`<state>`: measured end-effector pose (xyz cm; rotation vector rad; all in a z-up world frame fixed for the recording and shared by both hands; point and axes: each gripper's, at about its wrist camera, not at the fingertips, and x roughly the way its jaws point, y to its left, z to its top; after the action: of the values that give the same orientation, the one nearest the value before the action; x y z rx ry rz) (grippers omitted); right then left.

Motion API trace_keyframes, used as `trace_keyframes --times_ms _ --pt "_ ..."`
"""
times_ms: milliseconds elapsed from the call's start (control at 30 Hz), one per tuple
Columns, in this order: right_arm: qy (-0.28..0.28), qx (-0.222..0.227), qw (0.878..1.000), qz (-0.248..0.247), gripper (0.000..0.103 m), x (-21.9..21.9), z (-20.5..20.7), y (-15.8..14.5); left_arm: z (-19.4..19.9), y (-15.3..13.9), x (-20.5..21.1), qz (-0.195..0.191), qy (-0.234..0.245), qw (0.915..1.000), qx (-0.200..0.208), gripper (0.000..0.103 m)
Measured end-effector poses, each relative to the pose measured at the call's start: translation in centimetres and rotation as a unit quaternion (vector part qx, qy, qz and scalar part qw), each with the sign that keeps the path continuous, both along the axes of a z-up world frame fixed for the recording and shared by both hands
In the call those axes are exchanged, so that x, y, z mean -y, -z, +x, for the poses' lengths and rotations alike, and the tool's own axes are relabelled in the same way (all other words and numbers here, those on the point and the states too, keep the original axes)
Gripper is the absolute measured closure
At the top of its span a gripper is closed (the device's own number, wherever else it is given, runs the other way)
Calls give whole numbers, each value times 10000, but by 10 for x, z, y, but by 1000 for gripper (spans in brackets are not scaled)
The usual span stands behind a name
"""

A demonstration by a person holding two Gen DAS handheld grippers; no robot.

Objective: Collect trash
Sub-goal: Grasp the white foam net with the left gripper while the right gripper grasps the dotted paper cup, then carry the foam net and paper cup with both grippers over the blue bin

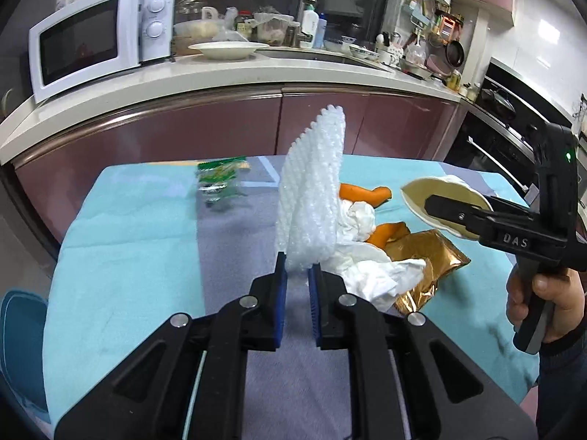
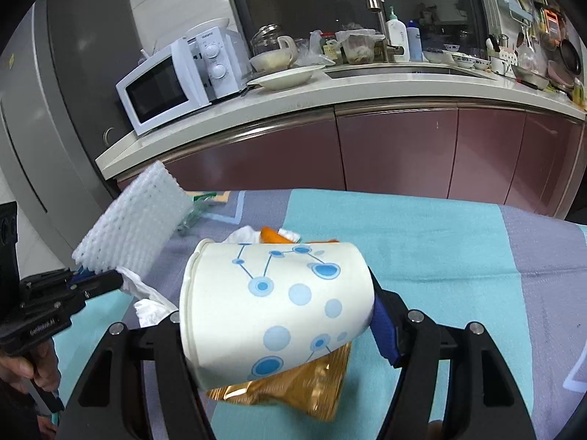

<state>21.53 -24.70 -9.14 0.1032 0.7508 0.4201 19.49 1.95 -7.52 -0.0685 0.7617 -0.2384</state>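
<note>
Your table (image 1: 121, 227), draped in a turquoise and grey cloth, carries the trash heap at its middle. Behind it runs the kitchen counter (image 1: 227, 73) with a white microwave (image 1: 99, 44) and a shallow white dish (image 1: 227, 49). Your left gripper (image 1: 297, 275) has its jaws clamped on the lower edge of a white foam net sleeve (image 1: 312, 190), which stands upright above the cloth. Your right gripper (image 2: 279, 333) has its jaws clamped on a white paper cup with blue dots (image 2: 279, 304), held on its side, mouth to the left. Left on the cloth: a gold foil wrapper (image 1: 429, 260), crumpled white tissue (image 1: 370, 271), orange peel pieces (image 1: 363, 194), and, apart from the heap, a green and clear wrapper (image 1: 220, 179).
</note>
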Motion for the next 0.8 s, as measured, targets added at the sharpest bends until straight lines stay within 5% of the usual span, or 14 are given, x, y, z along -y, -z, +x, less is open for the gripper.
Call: trace_keyframes --times_ms 67,100,133,167,200,233,433,467,533,567,733,800 --pt "-41 -9 10000 -34 38 -2 -6 1 -7 1 -10 -137 -139 9998 8 80" --pt "-70 -16 10000 -61 38 -5 -8 1 -9 3 -14 -154 -215 9996 -56 64" --pt "-96 -18 9999 -87 38 -7 -10 2 -12 5 -17 -166 -272 9995 -60 59" --pt "-117 -19 9999 -97 38 -8 -11 2 -15 6 -20 -189 -256 9995 -54 66" --pt "-139 -14 9999 -99 38 -10 -13 2 -17 9 -22 -165 -229 9996 -88 92" --pt "-157 -11 9998 -102 38 -12 -14 2 -20 11 -23 -151 -233 9996 -109 103" --pt "-232 73 9997 -92 38 -19 -23 -4 -11 26 -29 -137 -241 9994 -189 100" --pt "-235 81 9996 -99 38 -19 -24 -4 -8 27 -25 -67 -161 9996 -200 92" --pt "-232 108 9996 -100 38 -19 -26 -6 -7 25 -19 106 -207 9997 -122 22" --pt "-224 112 9996 -100 38 -19 -27 -6 -10 21 -16 164 -242 9996 0 16" --pt "-181 84 9998 -86 38 -15 -26 -4 -9 14 12 919 79 9952 321 22" --pt "-205 90 9997 -97 38 -17 -26 -4 -4 12 14 818 139 9962 274 24"
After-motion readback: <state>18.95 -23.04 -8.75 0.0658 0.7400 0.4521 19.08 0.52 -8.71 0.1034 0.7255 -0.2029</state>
